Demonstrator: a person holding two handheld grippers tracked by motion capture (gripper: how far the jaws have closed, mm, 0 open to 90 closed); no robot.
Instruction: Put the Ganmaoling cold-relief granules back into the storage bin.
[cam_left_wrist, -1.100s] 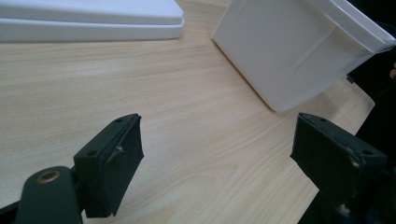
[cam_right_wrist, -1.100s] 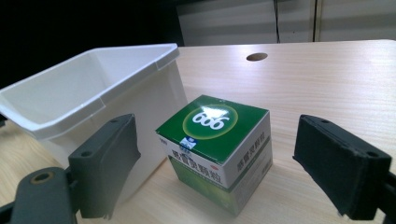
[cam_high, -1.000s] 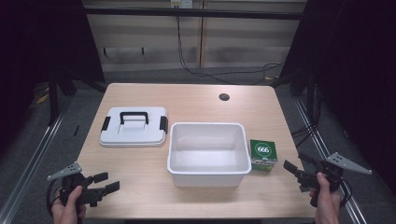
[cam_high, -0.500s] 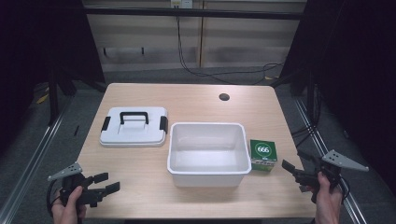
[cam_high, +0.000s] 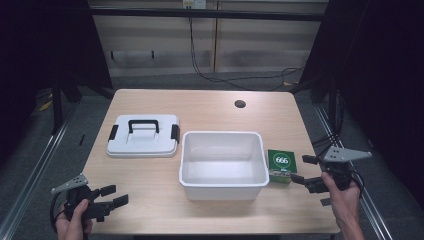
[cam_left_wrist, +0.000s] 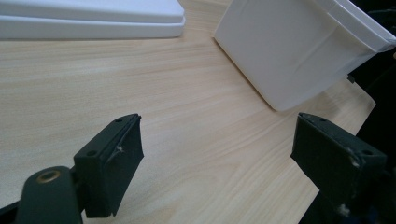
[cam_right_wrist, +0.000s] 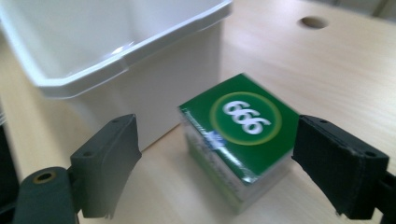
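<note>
White plastic dominates the bench (cam_high: 210, 102): an open tub (cam_high: 221, 164) sits near the middle, and its inside is bare — nothing lies in it. Its lid (cam_high: 143, 135), white with a black handle and black clips at each end, rests flat on the wood just left of the tub, a narrow strip of bench between them. Against the tub's right wall stands a small green box (cam_high: 280, 165) with "666" printed in a pale ring on its top; from the right gripper view (cam_right_wrist: 239, 126) the box is very close beside the tub, though I cannot tell whether the two touch. A round hole (cam_high: 240, 104) is cut in the bench further back.

At the right edge a hand holds the right gripper (cam_high: 306, 171), pointed in at the green box. Its fingers (cam_right_wrist: 105, 163) are spread wide, one to each side of the box and clear of it — the box sits in the gap between them, ungripped, on the bench.

Down at the near left corner the other hand holds the left gripper (cam_high: 112, 195) low over the wood, aimed toward the tub. Its fingers (cam_left_wrist: 109, 163) are also spread apart with nothing between them but bare bench, the tub's corner (cam_left_wrist: 299, 51) and the lid's edge (cam_left_wrist: 93, 18) showing beyond them.
</note>
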